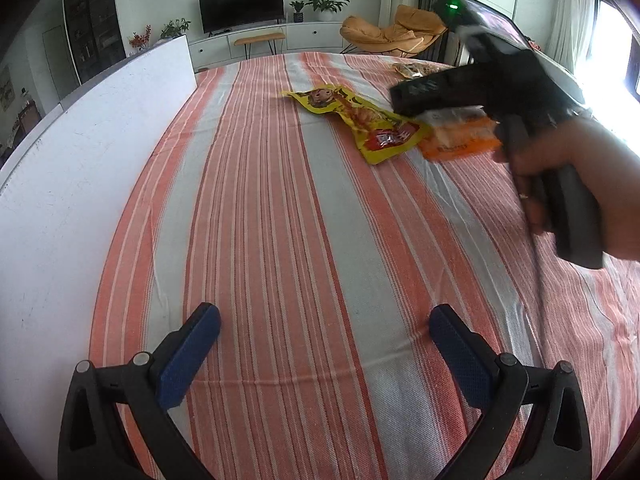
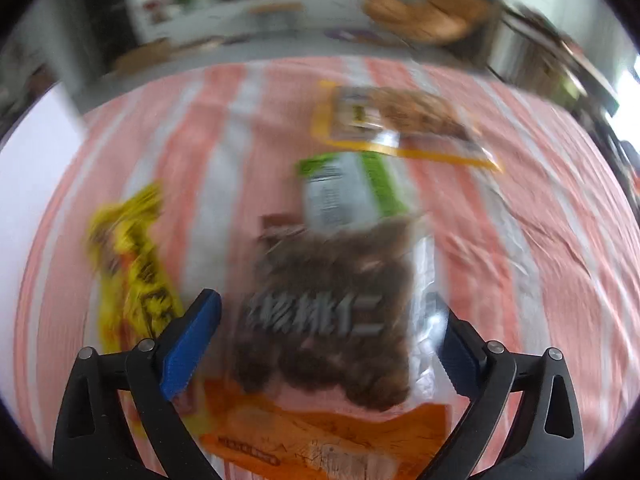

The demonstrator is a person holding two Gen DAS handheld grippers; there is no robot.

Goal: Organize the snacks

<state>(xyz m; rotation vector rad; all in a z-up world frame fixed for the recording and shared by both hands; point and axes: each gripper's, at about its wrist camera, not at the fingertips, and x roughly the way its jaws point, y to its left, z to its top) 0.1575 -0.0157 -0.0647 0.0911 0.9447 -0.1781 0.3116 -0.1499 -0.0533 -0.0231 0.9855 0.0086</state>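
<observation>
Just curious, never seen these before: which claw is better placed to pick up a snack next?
The right claw, probably. It is open, right over the bag of nuts amid the pile. The left claw is open too, but only bare striped cloth lies ahead of it.

Daylight floods in at two o'clock, glaring white; my left view is sharp centrally, fisheye-bent at the rims, while my right view smears with motion blur
</observation>
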